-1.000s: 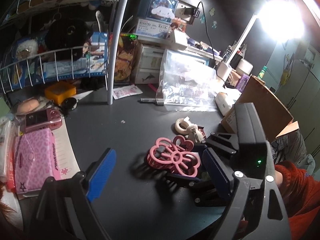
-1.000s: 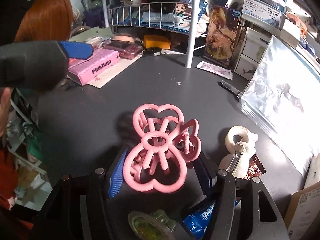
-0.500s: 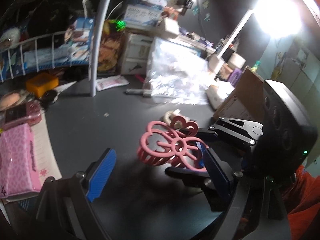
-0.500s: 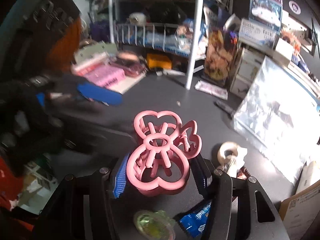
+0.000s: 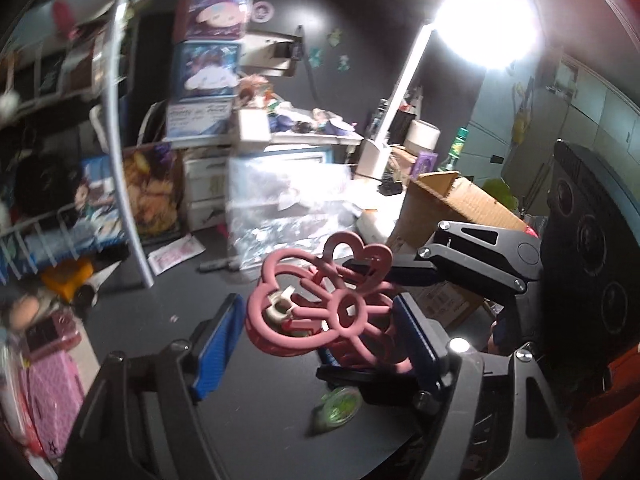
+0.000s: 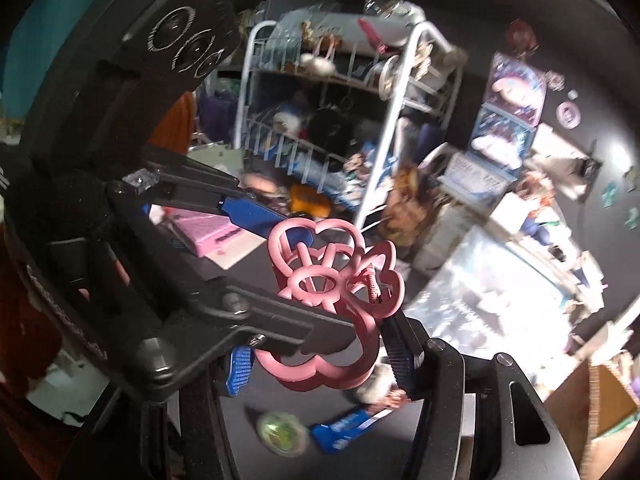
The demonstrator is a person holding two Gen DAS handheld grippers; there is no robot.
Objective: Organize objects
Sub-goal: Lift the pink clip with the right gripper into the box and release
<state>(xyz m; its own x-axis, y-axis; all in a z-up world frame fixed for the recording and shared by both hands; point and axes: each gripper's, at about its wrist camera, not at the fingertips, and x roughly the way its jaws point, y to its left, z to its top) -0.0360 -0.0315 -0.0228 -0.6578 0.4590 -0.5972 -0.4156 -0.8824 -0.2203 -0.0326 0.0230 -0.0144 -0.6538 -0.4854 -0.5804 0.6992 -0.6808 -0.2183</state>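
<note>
A pink bow-shaped hair claw clip (image 5: pixel 320 304) is held in the air above the dark desk. My right gripper (image 6: pixel 320 360) is shut on the hair clip (image 6: pixel 336 304) by its lower part. My left gripper (image 5: pixel 316 328) is open, and the clip sits between its blue pads (image 5: pixel 218 340) without clear contact. In the right wrist view the left gripper's blue fingers (image 6: pixel 256 216) reach in from the left, around the clip. The views are motion-blurred.
On the desk (image 5: pixel 248 412) lie a green round candy (image 5: pixel 340 406), a blue wrapper (image 6: pixel 352 428), a pink case (image 5: pixel 44 392) and a shiny plastic bag (image 5: pixel 288 208). A white wire rack (image 5: pixel 120 160), stacked character boxes (image 5: pixel 208 60), a cardboard box (image 5: pixel 452 208) and a bright lamp (image 5: pixel 484 24) surround it.
The right gripper has lifted the hair clip off the desk and up. The left gripper has moved in, so the clip now sits between its open fingers.
</note>
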